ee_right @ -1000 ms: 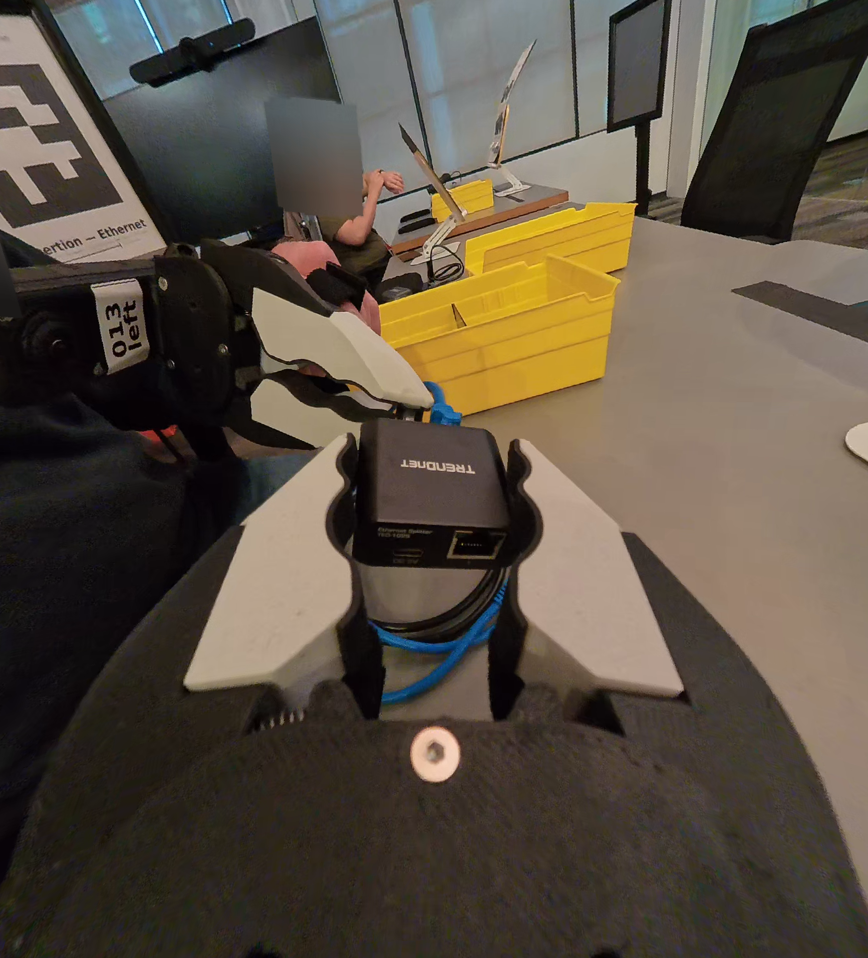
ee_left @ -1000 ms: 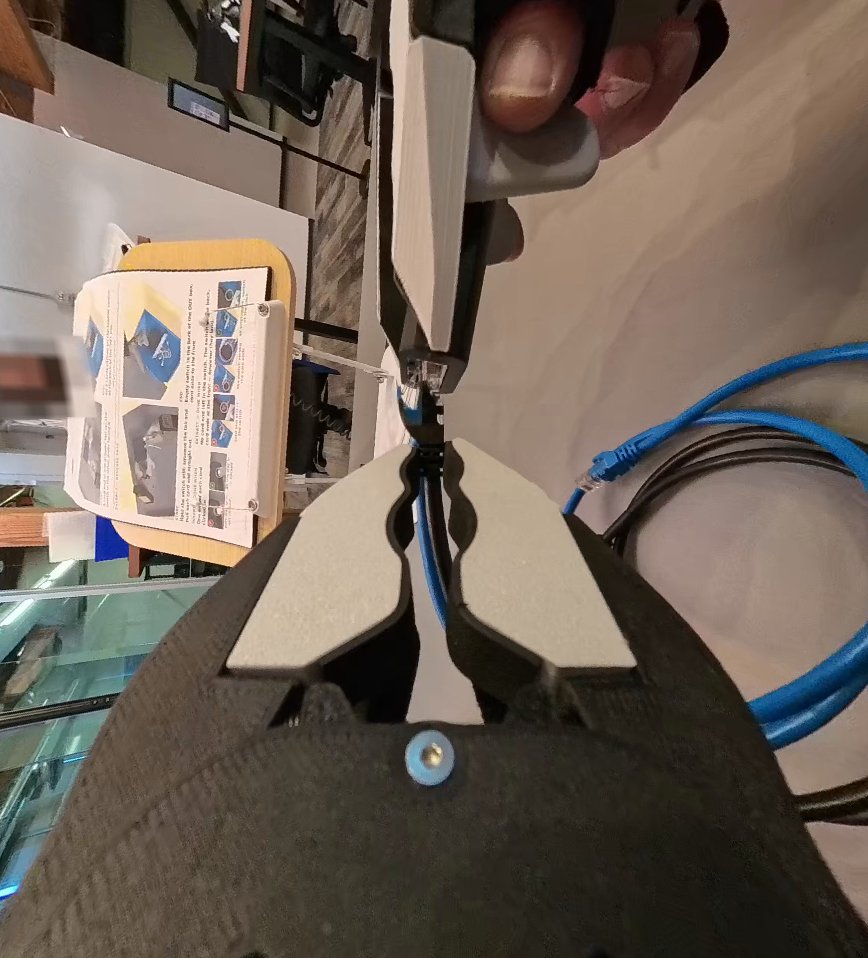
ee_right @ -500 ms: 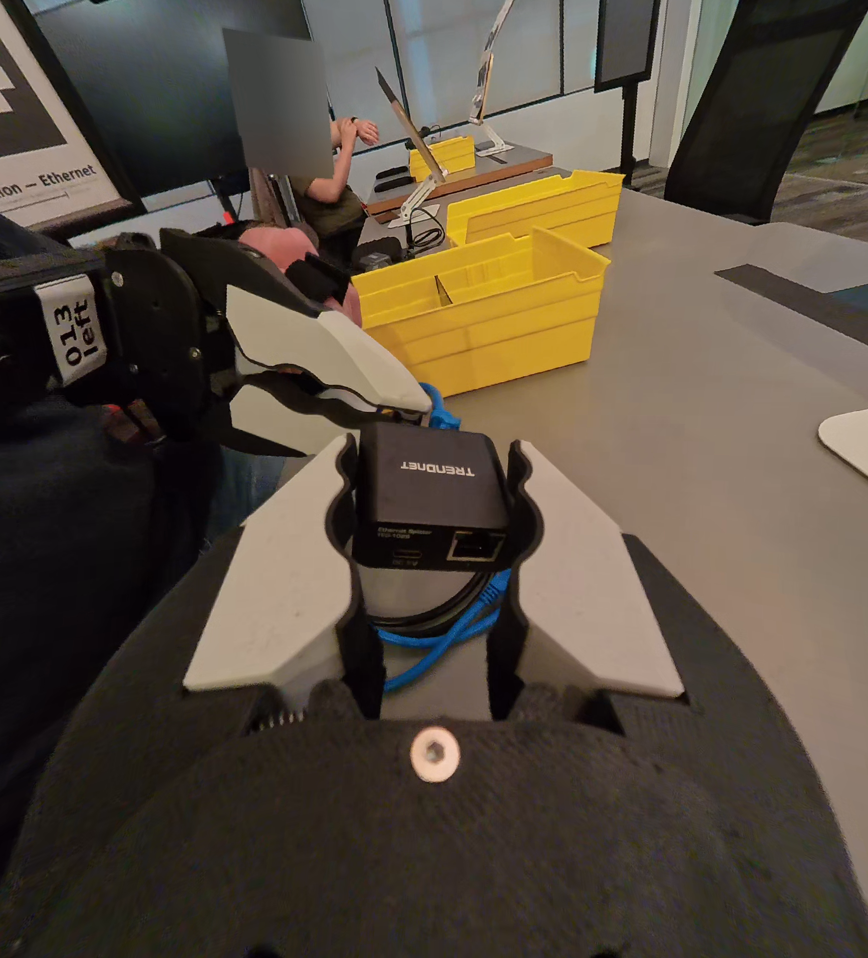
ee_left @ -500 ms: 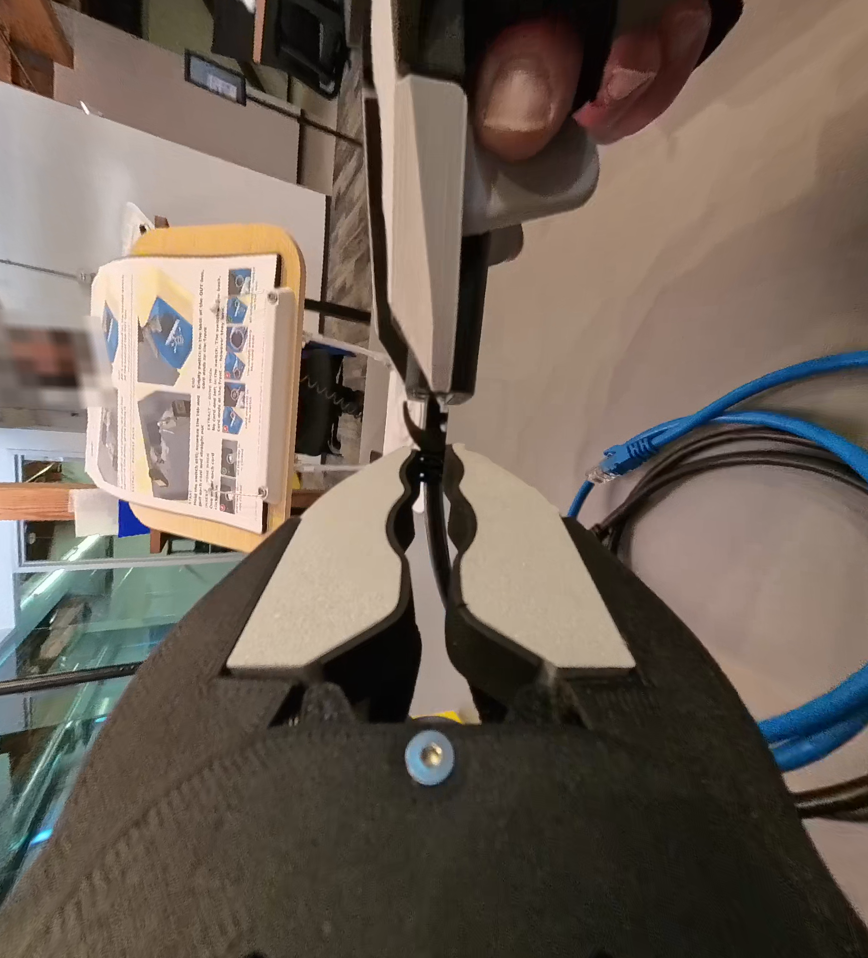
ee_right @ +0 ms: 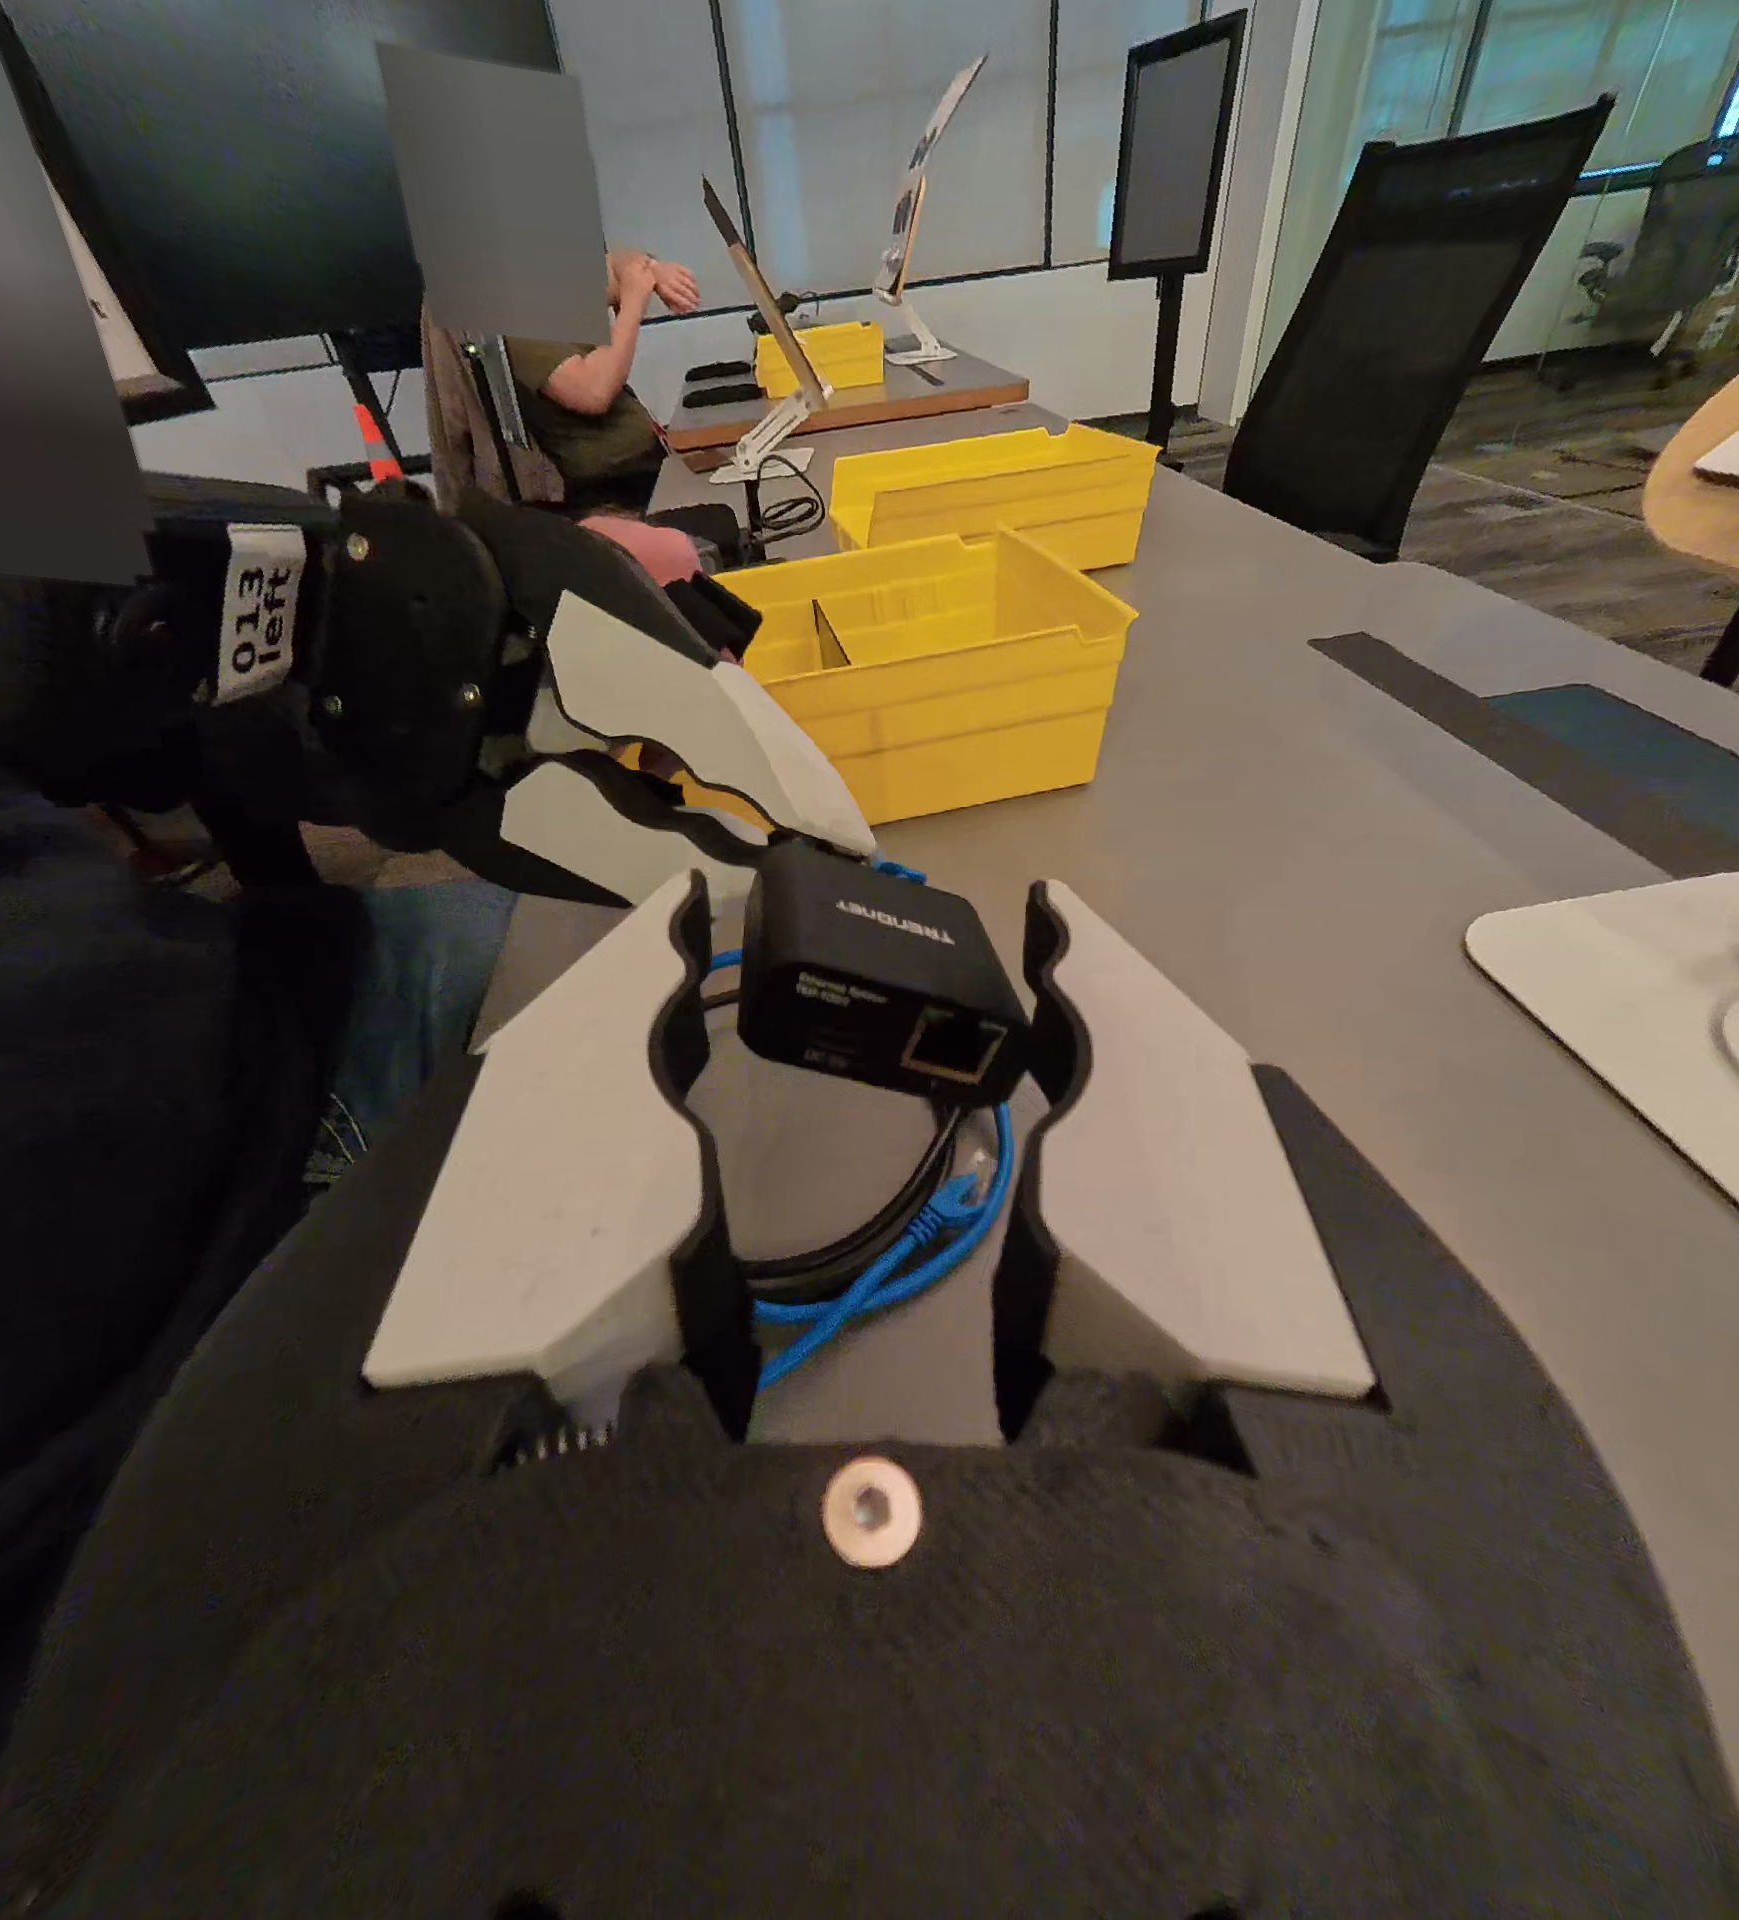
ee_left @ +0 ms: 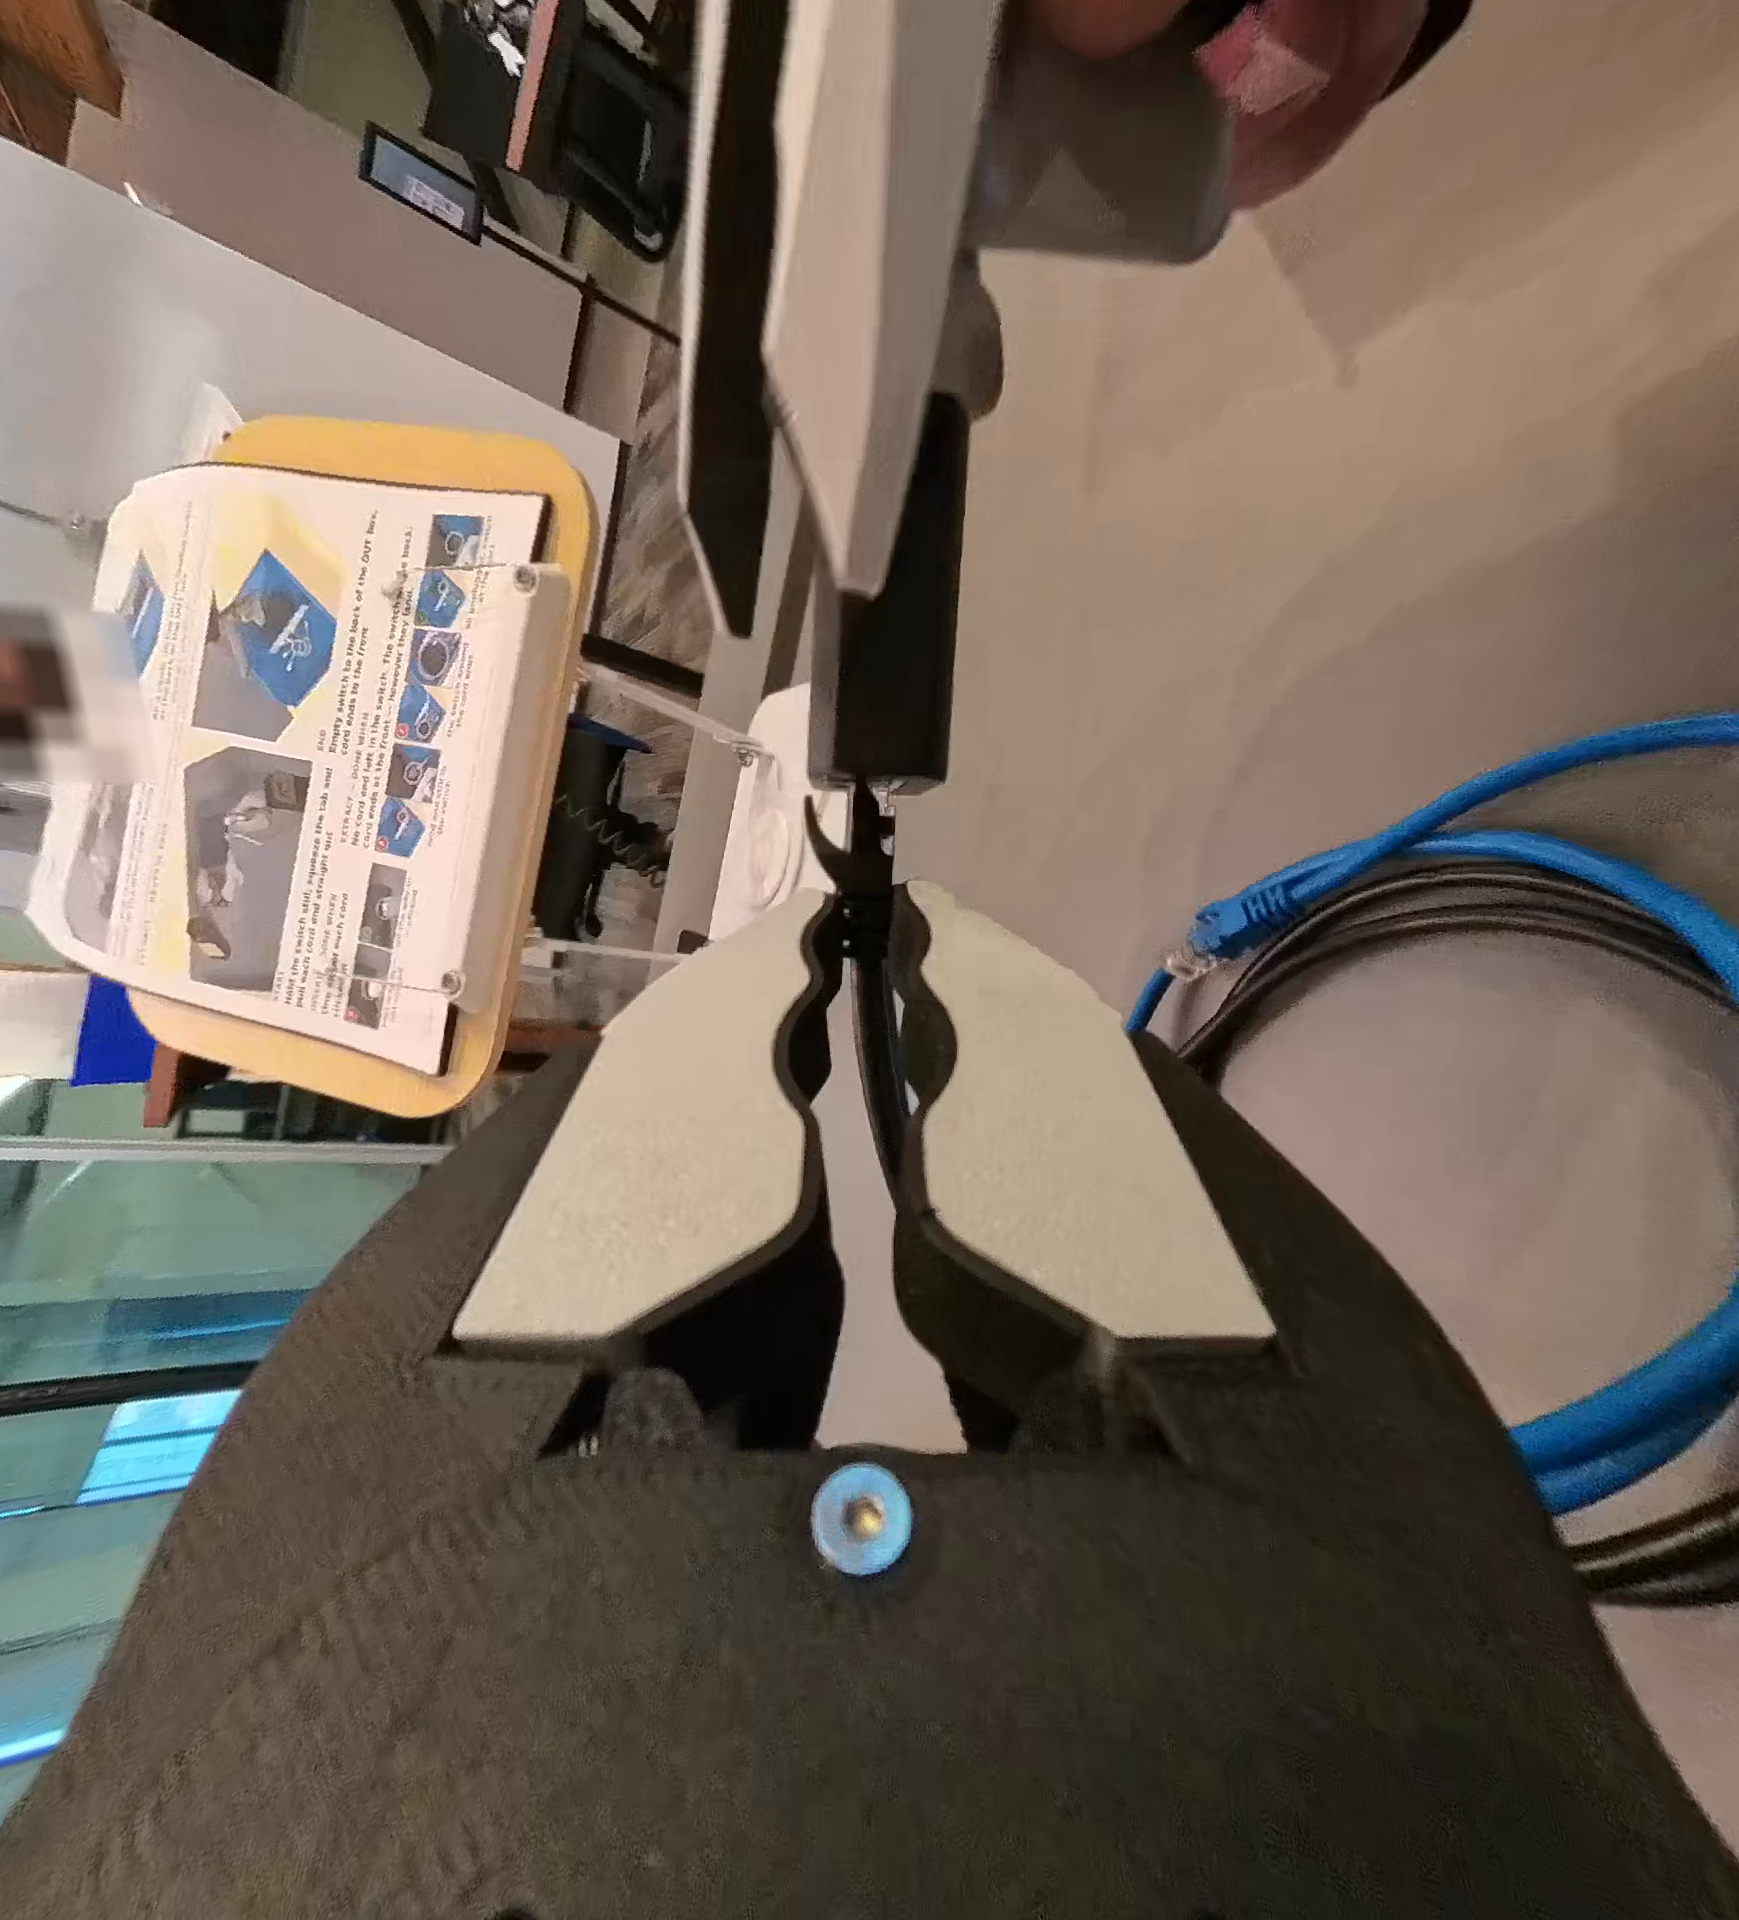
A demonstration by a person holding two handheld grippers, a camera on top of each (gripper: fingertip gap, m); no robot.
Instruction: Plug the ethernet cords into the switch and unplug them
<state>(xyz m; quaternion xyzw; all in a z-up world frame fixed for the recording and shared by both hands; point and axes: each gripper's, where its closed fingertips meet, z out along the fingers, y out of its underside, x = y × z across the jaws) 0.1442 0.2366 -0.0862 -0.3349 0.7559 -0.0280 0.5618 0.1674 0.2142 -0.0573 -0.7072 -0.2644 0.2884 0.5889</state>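
Observation:
The black switch [ee_right: 875,987] sits tilted between the spread fingers of my right gripper [ee_right: 865,894], which is open; its right side is close against one finger. My left gripper [ee_left: 867,894] is shut on a black ethernet cord [ee_left: 875,1039] just behind its plug, and the plug meets the far end of the switch [ee_left: 880,675]. The left gripper also shows in the right wrist view [ee_right: 823,831], behind the switch. A blue ethernet cord [ee_left: 1675,987] lies coiled with black cable on the grey table, its free plug [ee_left: 1208,940] loose.
Two yellow bins [ee_right: 932,707] [ee_right: 1000,488] stand on the table [ee_right: 1312,883] beyond the switch. A white stand base [ee_right: 1654,1018] is at the right. A wooden board with an instruction sheet [ee_left: 325,748] stands off to the side. A black chair [ee_right: 1384,332] and a seated person are farther back. About 5 centimetres separates my left fingertips from my right. The white stand base [ee_right: 1654,1018] is about equally far from each gripper, around 35 centimetres.
My right gripper has opened and let go of the switch, which now sits tilted. My left gripper stays shut on the black cord at the switch.

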